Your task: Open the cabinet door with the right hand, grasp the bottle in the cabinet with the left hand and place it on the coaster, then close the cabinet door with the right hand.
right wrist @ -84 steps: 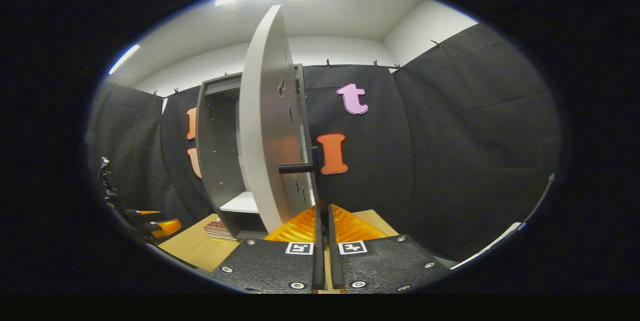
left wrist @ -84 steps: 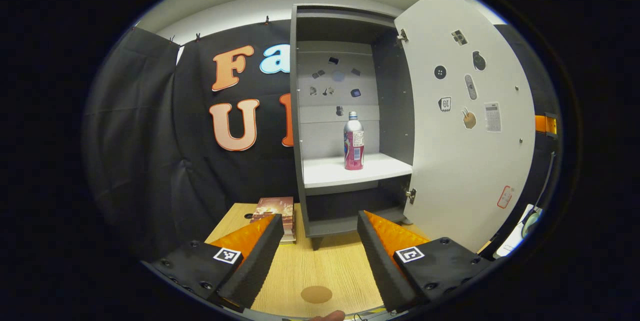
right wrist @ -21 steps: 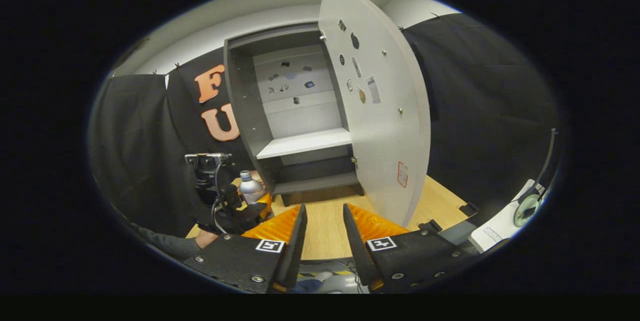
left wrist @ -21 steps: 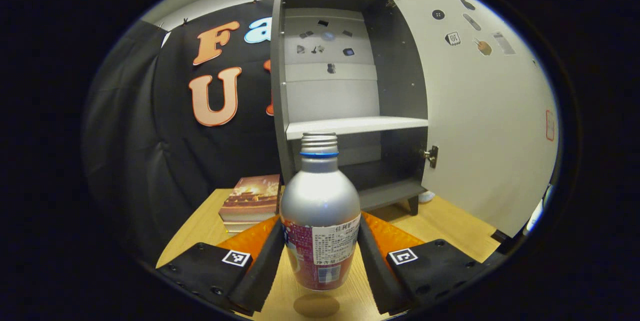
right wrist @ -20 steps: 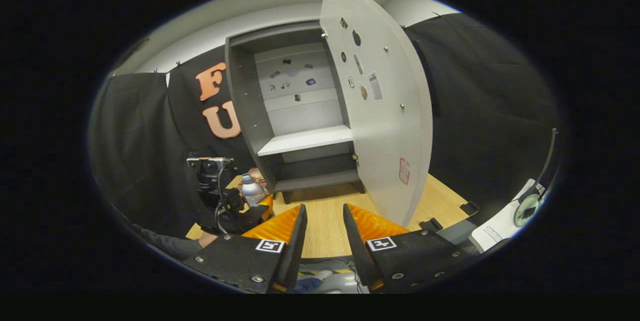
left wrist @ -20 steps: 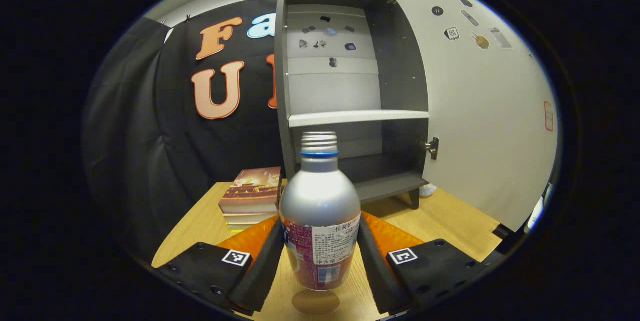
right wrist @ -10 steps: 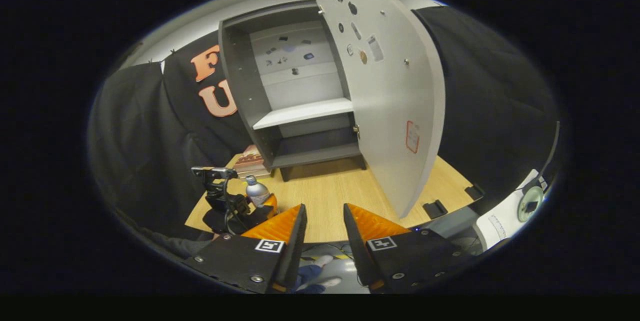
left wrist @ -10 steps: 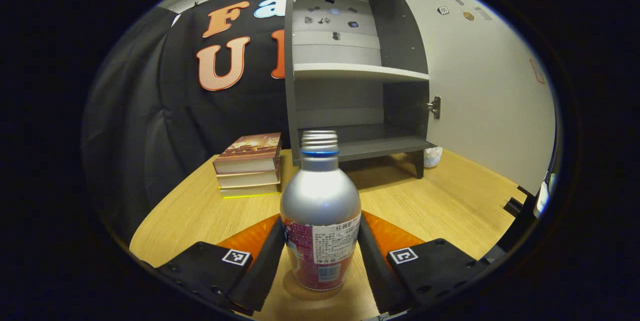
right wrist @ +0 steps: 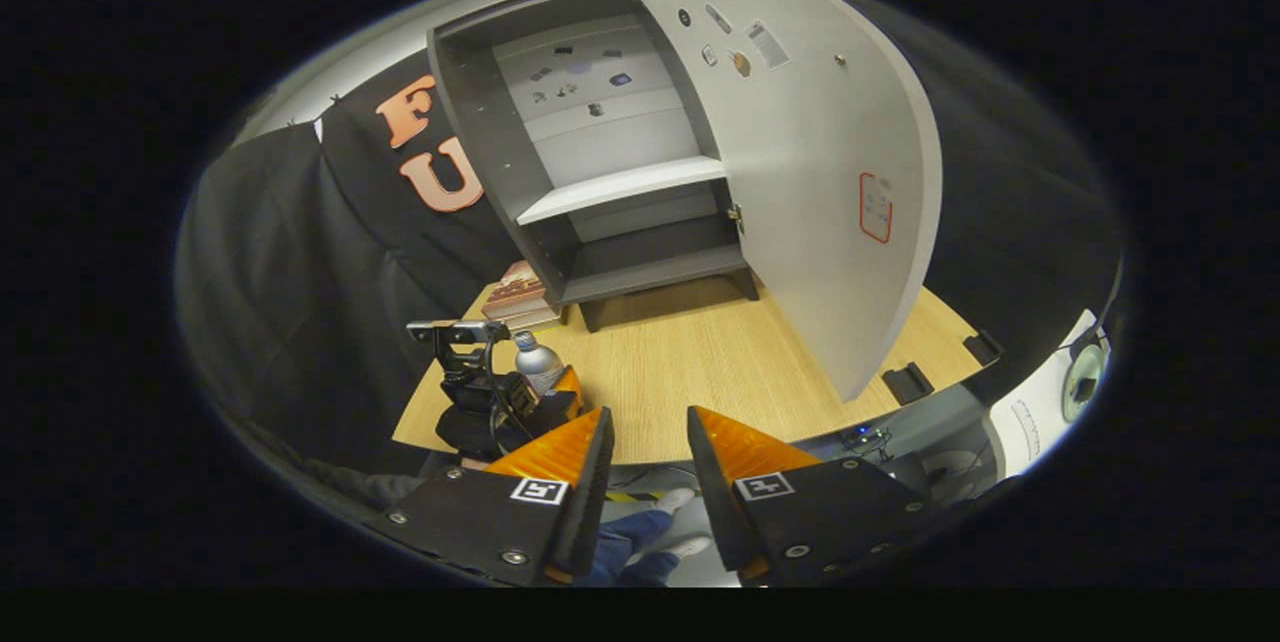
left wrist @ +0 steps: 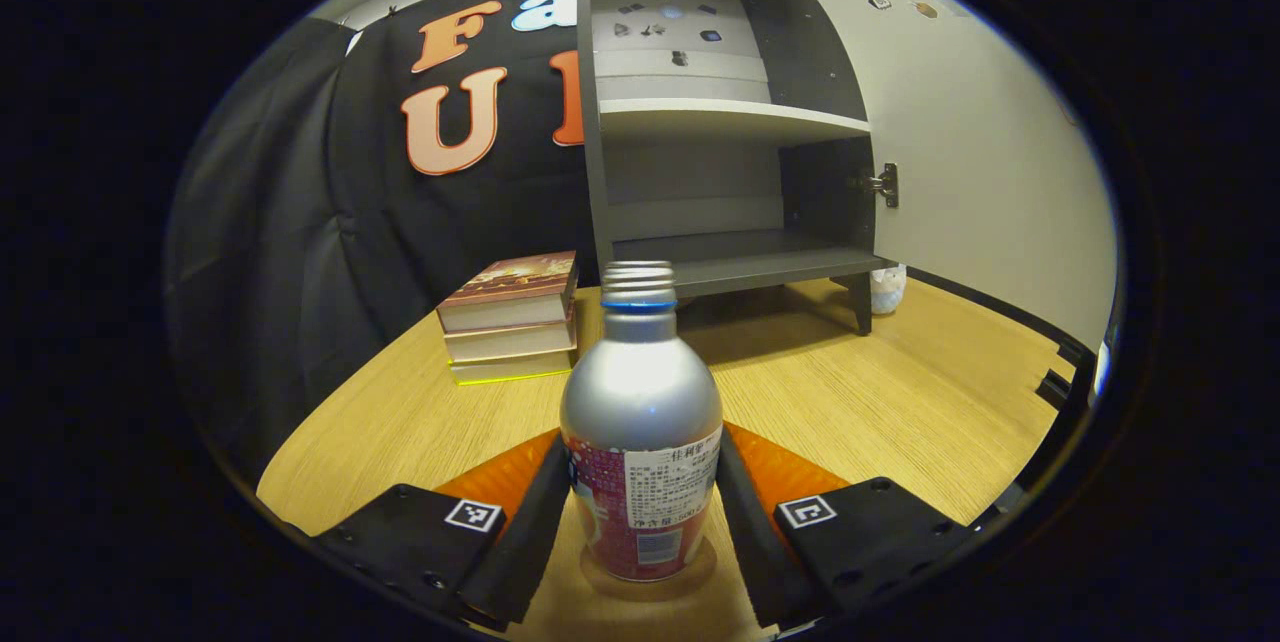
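The silver metal bottle with a red printed label and blue neck ring stands upright between the jaws of the left gripper, which pinch its lower body. Its base sits at tabletop level over the round brown coaster, which peeps out from under it. To finish well, I would check the base is flat and centred before spreading the jaws evenly, then back straight away from the bottle (a sideways drag could tip it). The label text is too small to make out.

Beyond the bottle lies a stack of books, then the open grey cabinet with its pale door swung wide. The right gripper hovers near the tabletop edge, jaws spread, holding nothing.
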A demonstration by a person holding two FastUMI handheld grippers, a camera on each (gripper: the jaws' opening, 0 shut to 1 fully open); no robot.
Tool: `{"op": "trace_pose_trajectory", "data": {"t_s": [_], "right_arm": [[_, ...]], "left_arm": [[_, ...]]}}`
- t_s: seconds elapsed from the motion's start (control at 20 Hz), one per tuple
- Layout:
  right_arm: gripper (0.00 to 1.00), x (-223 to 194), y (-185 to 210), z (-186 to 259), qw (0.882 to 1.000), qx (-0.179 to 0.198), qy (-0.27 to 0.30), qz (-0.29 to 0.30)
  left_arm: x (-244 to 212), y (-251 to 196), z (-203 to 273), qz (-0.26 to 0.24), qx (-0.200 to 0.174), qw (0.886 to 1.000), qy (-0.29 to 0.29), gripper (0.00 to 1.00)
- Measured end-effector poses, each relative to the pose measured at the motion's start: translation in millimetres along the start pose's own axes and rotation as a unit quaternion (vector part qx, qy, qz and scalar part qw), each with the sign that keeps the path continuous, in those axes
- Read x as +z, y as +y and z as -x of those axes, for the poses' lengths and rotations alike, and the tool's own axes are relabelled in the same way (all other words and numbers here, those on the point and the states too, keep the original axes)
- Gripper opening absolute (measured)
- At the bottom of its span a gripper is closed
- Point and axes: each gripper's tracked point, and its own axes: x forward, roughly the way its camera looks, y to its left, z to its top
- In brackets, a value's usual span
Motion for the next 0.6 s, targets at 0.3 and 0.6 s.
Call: {"op": "trace_pose_trajectory", "data": {"t_s": [0.3, 0.6], "right_arm": [[0.47, -1, 0, -6, 1.000, 0.002, 0.003, -0.009], [0.46, -4, -8, 5, 1.000, 0.002, 0.001, -0.015]], "left_arm": [[-7, -1, 17, 0.005, 0.021, 1.000, 0.018, 0.86], [-14, 2, 20, 0.016, 0.031, 0.999, 0.035, 0.89]]}}
